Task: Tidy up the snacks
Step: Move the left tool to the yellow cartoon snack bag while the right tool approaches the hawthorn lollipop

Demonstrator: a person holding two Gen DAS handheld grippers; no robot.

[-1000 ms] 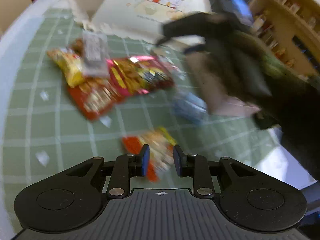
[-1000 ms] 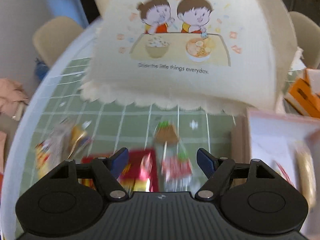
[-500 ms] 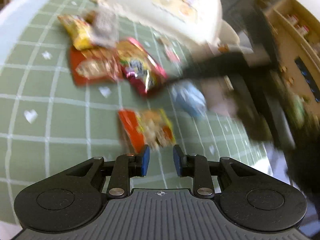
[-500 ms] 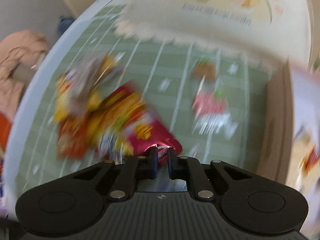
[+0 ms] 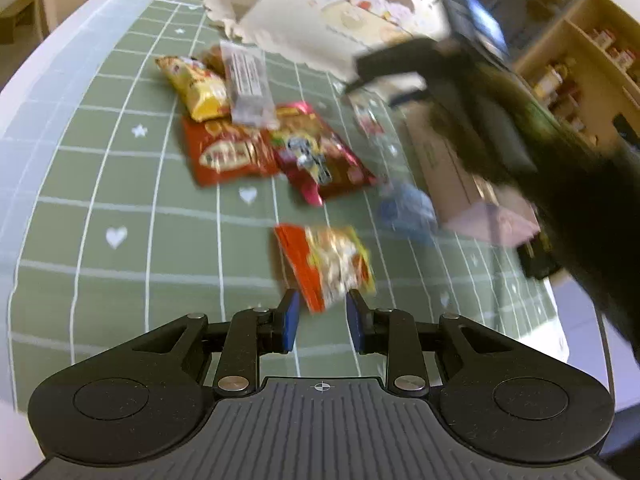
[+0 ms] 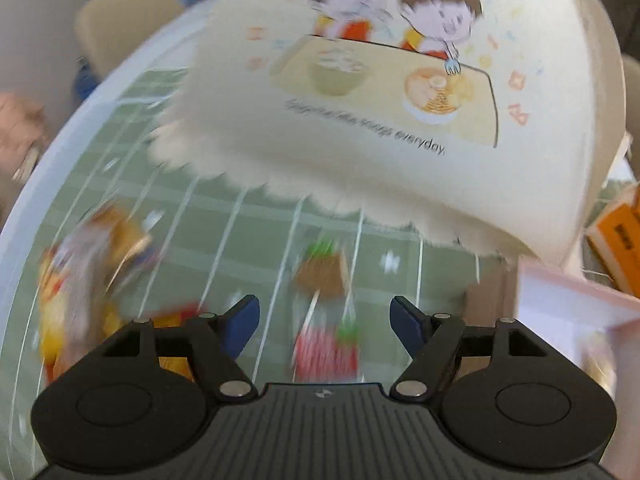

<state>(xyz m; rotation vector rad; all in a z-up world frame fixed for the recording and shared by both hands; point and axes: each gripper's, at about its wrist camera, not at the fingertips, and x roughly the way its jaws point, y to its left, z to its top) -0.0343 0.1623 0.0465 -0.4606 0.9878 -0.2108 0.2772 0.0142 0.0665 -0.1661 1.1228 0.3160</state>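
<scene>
In the left wrist view, snack packets lie on the green checked tablecloth (image 5: 120,184): a yellow one (image 5: 196,86), a clear one (image 5: 246,84), a red one (image 5: 228,152), a magenta one (image 5: 320,156), a blue one (image 5: 408,208). An orange packet (image 5: 328,264) lies just ahead of my left gripper (image 5: 322,316), whose jaws stand partly open and empty. My right gripper (image 6: 324,320) is wide open and empty above a clear packet with red and brown print (image 6: 324,312). The right arm (image 5: 500,128) shows blurred in the left view.
A cream food cover with a cartoon print (image 6: 380,92) stands at the back of the table. A pink-lined cardboard box (image 6: 568,312) stands on the right, also in the left view (image 5: 460,168). Orange boxes (image 6: 620,236) lie behind it. Shelves (image 5: 580,60) stand beyond.
My right gripper went from shut to wide open and swung back toward the food cover and the clear packet. My left gripper has shifted slightly; its jaws keep the same gap.
</scene>
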